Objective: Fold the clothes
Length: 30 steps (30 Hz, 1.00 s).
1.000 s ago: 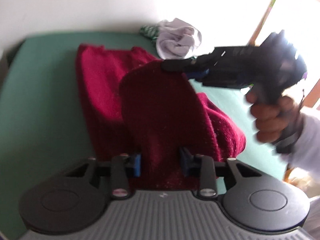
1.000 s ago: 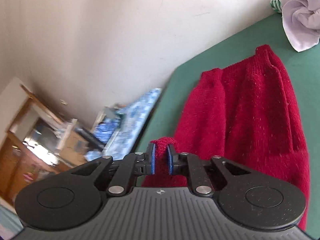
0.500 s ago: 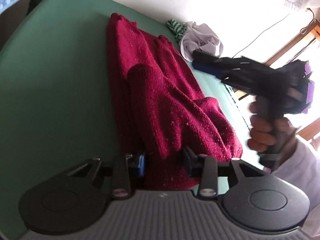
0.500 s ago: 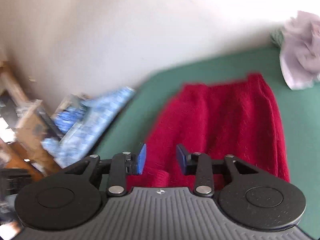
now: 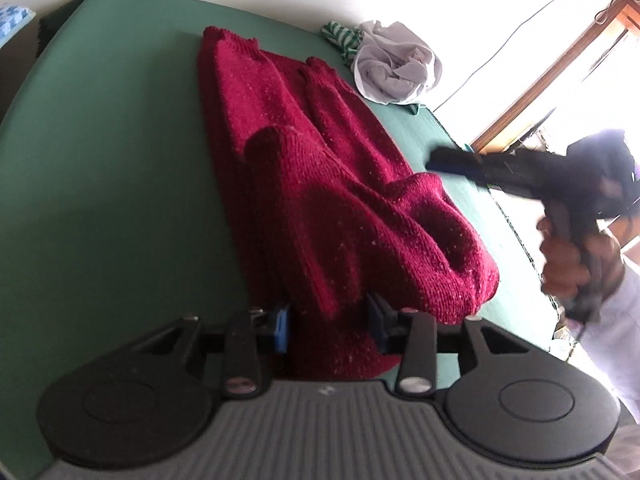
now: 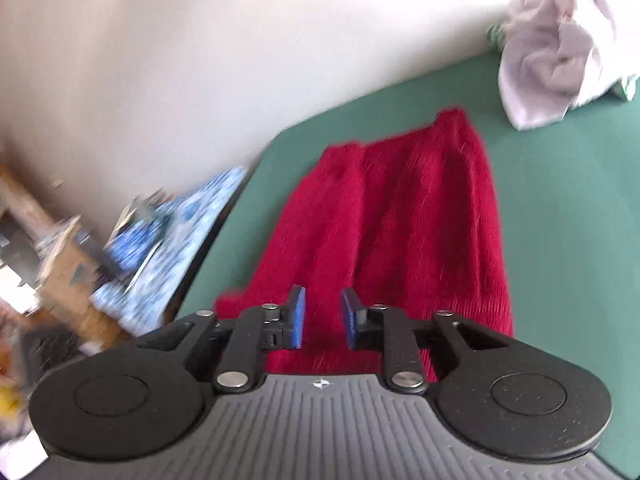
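Since a second ago the right gripper (image 6: 322, 317) has let go of the red sweater's (image 5: 320, 184) fold and drawn back; its jaws, lately closing a little, stand narrowly apart over the knit with nothing between them. The left gripper (image 5: 328, 330) has its jaws opening, about half wide, and a thick bundle of sweater sits between the pads; whether they still press it is hard to tell. The sweater lies lengthwise across the green tabletop (image 5: 100, 168), reaching toward the far edge by the wall. Only the left view shows the person's hand (image 5: 568, 264), blurred. A crumpled white garment (image 6: 556, 52) sits at the far edge.
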Motion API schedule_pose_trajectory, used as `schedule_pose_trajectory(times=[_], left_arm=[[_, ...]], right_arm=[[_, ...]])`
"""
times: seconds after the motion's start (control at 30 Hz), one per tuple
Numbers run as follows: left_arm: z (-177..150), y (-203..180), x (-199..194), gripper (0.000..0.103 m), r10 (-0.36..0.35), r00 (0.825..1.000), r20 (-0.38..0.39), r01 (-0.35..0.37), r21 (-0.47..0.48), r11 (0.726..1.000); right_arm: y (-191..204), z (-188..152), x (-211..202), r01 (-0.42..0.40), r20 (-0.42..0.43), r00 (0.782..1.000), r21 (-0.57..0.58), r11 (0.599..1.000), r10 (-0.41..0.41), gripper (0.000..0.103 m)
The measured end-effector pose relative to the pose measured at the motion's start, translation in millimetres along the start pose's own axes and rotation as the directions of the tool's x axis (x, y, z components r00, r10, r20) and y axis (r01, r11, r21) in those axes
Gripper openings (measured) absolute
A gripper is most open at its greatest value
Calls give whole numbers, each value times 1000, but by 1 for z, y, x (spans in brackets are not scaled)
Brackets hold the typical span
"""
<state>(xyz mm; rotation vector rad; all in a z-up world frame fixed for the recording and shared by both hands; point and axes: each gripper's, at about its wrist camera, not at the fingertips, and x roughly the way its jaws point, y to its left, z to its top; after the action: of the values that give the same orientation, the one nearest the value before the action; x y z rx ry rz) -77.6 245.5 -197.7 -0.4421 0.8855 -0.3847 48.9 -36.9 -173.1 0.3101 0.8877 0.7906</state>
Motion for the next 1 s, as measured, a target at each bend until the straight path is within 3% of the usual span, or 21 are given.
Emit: schedule_pose_trajectory(times=[0.03, 0.1, 0.13, 0.2, 0.23, 0.4, 0.5, 0.57, 0.6, 0.63, 0.77, 0.83, 0.9, 0.97, 1.0], left_arm=[[1, 0, 0, 46, -4, 1000, -3, 4, 1, 1000], [2, 0, 1, 47, -18, 1000, -23, 19, 12, 1000], [3, -1, 1, 47, -22, 999, -32, 23, 18, 1000], [4, -3, 1, 48, -15, 999, -41, 16, 35, 999], [5, -3, 2, 48, -12, 999, -44, 14, 41, 999], [5, -4, 5, 49, -7, 999, -41, 9, 56, 998], [8, -6, 3, 51, 7, 999, -44, -4, 67, 998], [8, -13, -7, 54, 50, 999, -19, -48, 106, 993], [6, -17, -17, 55, 79, 997, 6, -79, 137, 987], [5, -18, -25, 55, 98, 995, 25, -100, 156, 983], [1, -20, -61, 49, 158, 981, 116, -174, 149, 973], [3, -30, -65, 49, 110, 983, 146, -131, 138, 982], [7, -45, -51, 49, 49, 990, 135, -70, 155, 985], [7, -57, -24, 49, 67, 992, 104, -86, 191, 978], [5, -57, -6, 47, 113, 990, 79, -127, 196, 972]], right_arm=[[4, -4, 4, -14, -34, 999, -35, 999, 13, 43], [7, -16, 21, 56, -82, 994, -161, 985, -69, 44], [9, -22, 31, 103, -89, 988, -225, 969, -125, 30], [9, -26, 43, 206, -22, 975, -265, 942, -219, 0], [8, -28, 48, 257, 12, 964, -282, 924, -265, 0], [-3, -36, 44, 293, 109, 953, -81, 953, -283, 0], [-8, -40, 29, 271, 99, 959, -30, 962, -267, 2], [-4, -32, 7, 238, 116, 965, -3, 971, -236, 21], [-6, -37, -12, 237, 160, 959, 0, 971, -234, 36], [-8, -43, -32, 237, 204, 951, 3, 972, -232, 43], [-1, -57, -67, 262, 193, 950, -66, 963, -246, 34], [-1, -66, -61, 264, 143, 958, -97, 960, -249, 29], [-9, -73, -46, 269, 114, 959, -66, 961, -260, 29], [-19, -78, -30, 268, 94, 960, -23, 963, -265, 29], [-22, -80, -28, 263, 115, 959, -35, 964, -258, 29]])
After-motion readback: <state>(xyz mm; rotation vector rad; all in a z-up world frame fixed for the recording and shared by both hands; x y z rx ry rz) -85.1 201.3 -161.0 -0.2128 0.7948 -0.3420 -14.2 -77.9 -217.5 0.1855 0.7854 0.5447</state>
